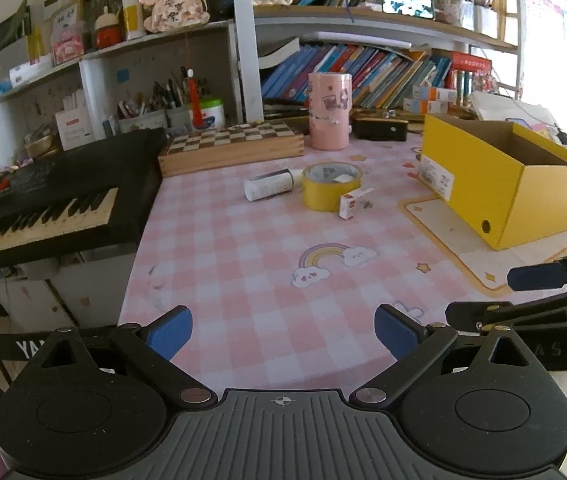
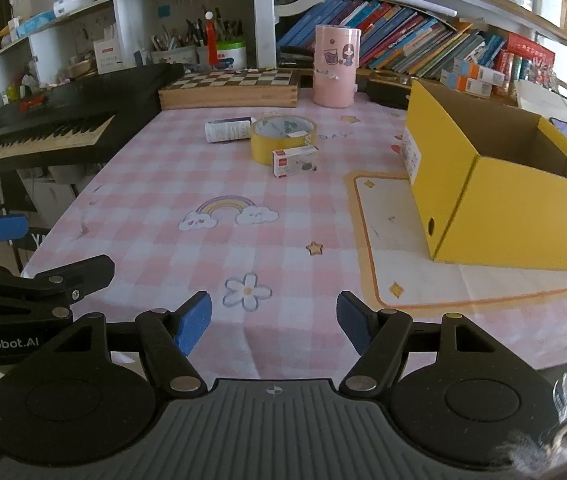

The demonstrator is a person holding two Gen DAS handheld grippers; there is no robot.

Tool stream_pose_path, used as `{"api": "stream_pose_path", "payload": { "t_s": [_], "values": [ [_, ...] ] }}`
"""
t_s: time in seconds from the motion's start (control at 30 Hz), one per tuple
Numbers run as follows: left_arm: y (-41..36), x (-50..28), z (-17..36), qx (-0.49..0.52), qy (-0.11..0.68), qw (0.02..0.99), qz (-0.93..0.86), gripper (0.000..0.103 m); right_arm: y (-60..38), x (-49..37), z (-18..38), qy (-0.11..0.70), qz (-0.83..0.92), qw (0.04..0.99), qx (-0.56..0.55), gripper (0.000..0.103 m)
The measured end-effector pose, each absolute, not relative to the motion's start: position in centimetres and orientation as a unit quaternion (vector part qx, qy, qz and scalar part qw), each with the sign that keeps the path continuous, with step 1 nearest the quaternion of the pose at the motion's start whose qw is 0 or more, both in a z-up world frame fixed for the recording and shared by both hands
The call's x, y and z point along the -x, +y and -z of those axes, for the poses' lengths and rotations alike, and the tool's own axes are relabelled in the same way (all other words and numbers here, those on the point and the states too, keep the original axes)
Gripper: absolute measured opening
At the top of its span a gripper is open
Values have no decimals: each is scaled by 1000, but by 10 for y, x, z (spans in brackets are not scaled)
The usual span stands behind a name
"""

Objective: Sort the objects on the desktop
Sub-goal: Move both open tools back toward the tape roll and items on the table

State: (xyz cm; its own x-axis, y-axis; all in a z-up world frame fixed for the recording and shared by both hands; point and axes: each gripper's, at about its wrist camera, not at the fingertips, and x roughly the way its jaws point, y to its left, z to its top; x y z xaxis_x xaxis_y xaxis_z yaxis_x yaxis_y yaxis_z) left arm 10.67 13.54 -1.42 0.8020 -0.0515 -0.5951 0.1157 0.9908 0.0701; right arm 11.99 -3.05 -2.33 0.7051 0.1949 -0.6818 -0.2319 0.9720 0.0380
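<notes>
On the pink checked tablecloth (image 1: 243, 280) lie a yellow tape roll (image 1: 331, 186), a small white box (image 1: 354, 203) leaning against it, and a white bottle (image 1: 269, 185) on its side. The same tape roll (image 2: 283, 138), small box (image 2: 294, 161) and bottle (image 2: 228, 129) show in the right wrist view. An open yellow cardboard box (image 1: 499, 184) (image 2: 495, 184) stands to the right. My left gripper (image 1: 283, 332) is open and empty near the table's front edge. My right gripper (image 2: 274, 322) is open and empty too, well short of the objects.
A black keyboard (image 1: 43, 200) juts over the table's left side. A wooden chessboard box (image 1: 231, 146), a pink cylinder (image 1: 329, 110) and a black case (image 1: 379, 128) line the back. Shelves of books (image 2: 403, 44) and pen cups (image 2: 187, 46) stand behind.
</notes>
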Motion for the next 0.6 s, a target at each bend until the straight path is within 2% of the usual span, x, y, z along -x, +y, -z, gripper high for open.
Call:
{"api": "stream_pose_path", "payload": {
  "t_s": [0.6],
  "values": [
    [123,-189,13,-42,324,945,15,99,-41,-217,20,367,-141,919,35,67]
  ]
}}
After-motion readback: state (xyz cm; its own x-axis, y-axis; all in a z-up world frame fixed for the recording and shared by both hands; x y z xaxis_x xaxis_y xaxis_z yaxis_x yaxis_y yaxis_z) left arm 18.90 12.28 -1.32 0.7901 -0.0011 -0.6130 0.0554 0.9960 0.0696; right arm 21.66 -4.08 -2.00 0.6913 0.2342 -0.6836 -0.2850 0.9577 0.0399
